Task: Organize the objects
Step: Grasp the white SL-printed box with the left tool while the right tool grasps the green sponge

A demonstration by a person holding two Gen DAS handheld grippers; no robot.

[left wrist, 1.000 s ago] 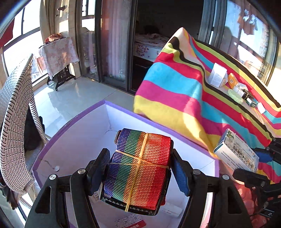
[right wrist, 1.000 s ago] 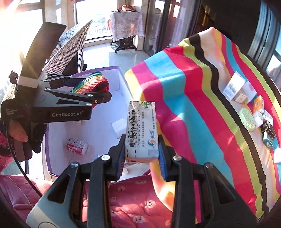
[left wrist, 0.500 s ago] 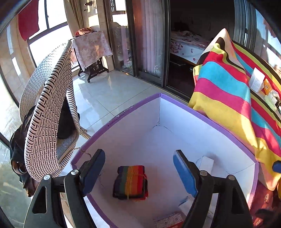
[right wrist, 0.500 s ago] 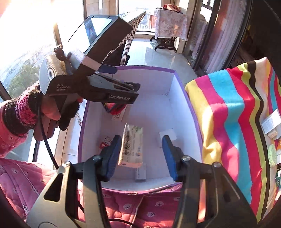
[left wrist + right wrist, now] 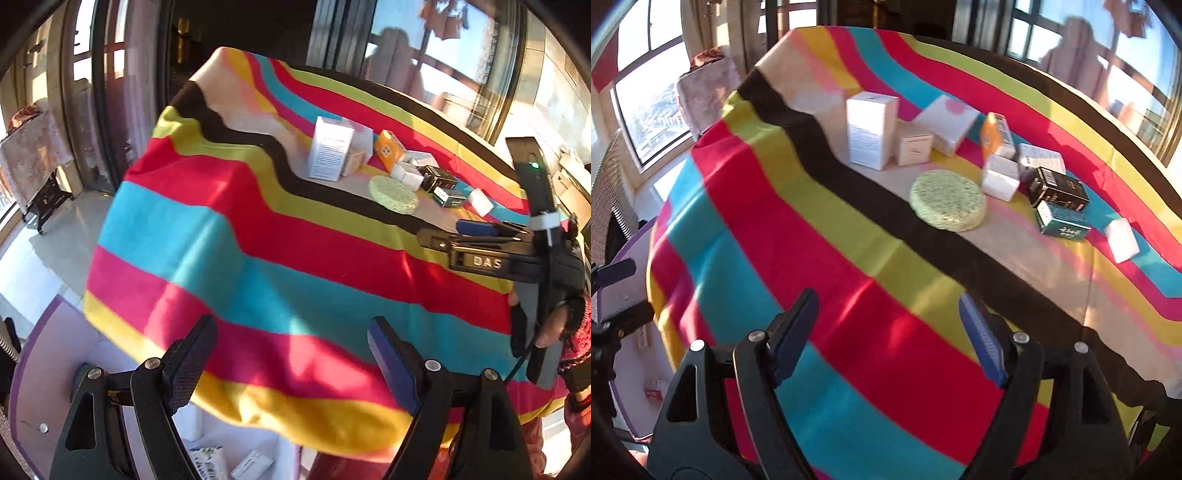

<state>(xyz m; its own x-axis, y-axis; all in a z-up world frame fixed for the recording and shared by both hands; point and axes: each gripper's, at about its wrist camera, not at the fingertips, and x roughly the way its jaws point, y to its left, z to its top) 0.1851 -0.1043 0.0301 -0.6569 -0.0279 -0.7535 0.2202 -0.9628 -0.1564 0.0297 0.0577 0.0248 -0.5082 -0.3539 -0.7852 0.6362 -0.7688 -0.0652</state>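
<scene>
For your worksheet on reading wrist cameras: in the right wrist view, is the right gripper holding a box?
No: the right gripper stands open with only the striped cloth visible between its fingers.

Both loads dropped, apparently in the purple box (image 5: 33,354); both grippers now empty, over the striped cloth (image 5: 849,295).
</scene>
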